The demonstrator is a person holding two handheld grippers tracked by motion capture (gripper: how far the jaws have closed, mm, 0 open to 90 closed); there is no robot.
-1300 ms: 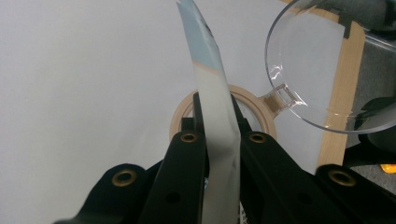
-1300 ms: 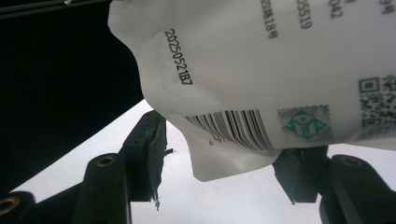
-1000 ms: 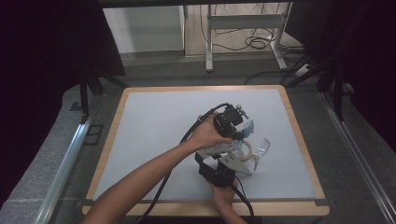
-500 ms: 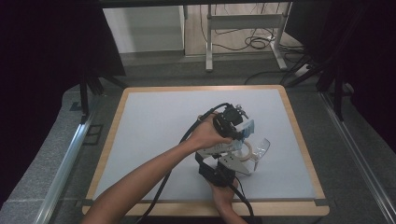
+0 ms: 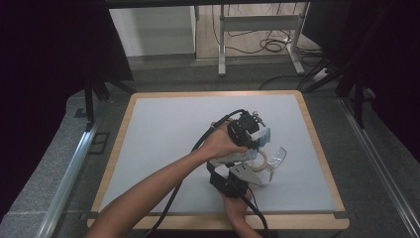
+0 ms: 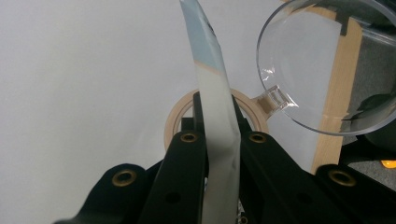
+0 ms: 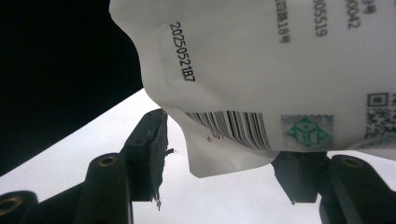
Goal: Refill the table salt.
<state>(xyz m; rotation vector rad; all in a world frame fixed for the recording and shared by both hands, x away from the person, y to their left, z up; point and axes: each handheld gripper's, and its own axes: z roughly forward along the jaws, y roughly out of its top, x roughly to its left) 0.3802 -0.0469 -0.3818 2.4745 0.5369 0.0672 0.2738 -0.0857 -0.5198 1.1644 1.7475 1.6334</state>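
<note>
While your left hand sits over the middle of the bench (image 5: 163, 129) in the high view, your left gripper (image 5: 255, 141) holds a white pouch (image 5: 262, 137) above a clear plastic cup (image 5: 273, 161) lying on its side, with a tan tape ring (image 5: 261, 161) just beside the cup. Your right gripper (image 5: 233, 181) sits nearer you, under the left one, its jaws pointing toward the same pouch.

Along the left gripper view, your left gripper (image 6: 219, 140) is clamped on the pouch (image 6: 212, 93) — you see it edge-on, a thin white strip with a blue top, squeezed flat between the jaws. Behind it lie the tape ring (image 6: 175, 123) and the cup (image 6: 308, 65).

From the right gripper view, your right gripper (image 7: 224, 161) stands partly apart — the pouch (image 7: 261, 70), with its barcode and printed date, hangs between the jaws. Whether the pads press it, I cannot tell.
</note>
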